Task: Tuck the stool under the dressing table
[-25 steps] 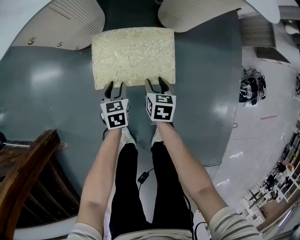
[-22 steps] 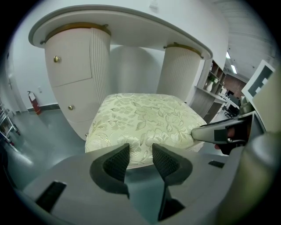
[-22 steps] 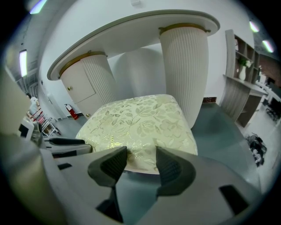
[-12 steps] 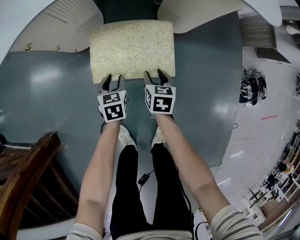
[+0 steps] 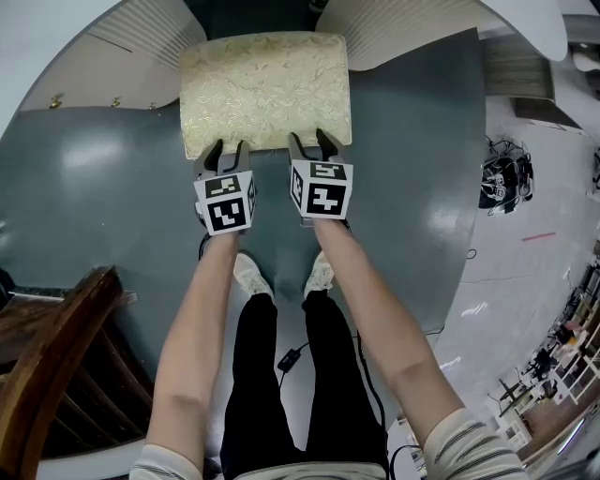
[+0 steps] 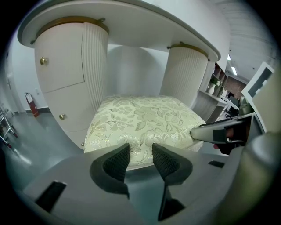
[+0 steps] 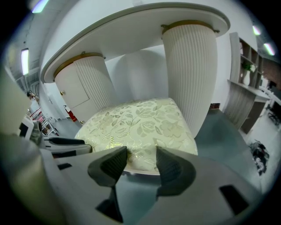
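The left hand-held gripper [image 5: 228, 152] and right hand-held gripper [image 5: 310, 142] each had jaws slightly apart, clamping nothing, with tips at the stool's [image 5: 265, 89] near edge at 6 o'clock. An even, straight push toward 12 looked best, to avoid slewing. The seat's far edge sat between the dressing table [image 5: 403, 23] pedestals, close at 10 and 2, with open room beyond.

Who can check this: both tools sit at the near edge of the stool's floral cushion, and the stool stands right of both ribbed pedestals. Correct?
Wrong position: the stool stands between the left pedestal and right pedestal, as the right gripper view shows. The left tool and right tool do sit at its near edge.
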Available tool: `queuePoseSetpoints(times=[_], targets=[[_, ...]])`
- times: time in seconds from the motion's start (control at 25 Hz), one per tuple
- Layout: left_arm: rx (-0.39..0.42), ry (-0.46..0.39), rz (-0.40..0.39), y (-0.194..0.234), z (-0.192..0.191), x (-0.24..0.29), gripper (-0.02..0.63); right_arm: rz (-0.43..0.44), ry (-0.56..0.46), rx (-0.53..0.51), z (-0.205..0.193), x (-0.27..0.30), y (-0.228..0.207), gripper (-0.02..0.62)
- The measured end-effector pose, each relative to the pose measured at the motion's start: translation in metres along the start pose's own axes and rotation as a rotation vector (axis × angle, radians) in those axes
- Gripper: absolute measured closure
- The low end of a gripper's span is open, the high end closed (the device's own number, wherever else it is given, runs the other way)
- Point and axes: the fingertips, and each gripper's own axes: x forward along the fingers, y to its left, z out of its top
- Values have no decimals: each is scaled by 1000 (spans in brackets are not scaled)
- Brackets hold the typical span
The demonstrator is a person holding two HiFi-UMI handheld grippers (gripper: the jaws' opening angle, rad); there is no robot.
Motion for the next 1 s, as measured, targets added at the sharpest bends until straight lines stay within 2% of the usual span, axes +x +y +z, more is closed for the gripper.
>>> queuePoseSetpoints(times=[0.72, 0.92, 1.0], targets=[[14, -40, -17, 5, 35, 27, 453, 16, -27, -13, 38, 27, -10, 388], [17, -35, -19, 7, 62, 35, 453, 19, -31, -10, 65, 34, -14, 388], [23, -41, -18, 7, 58, 36, 451, 20, -33, -13, 60, 36, -13, 388]])
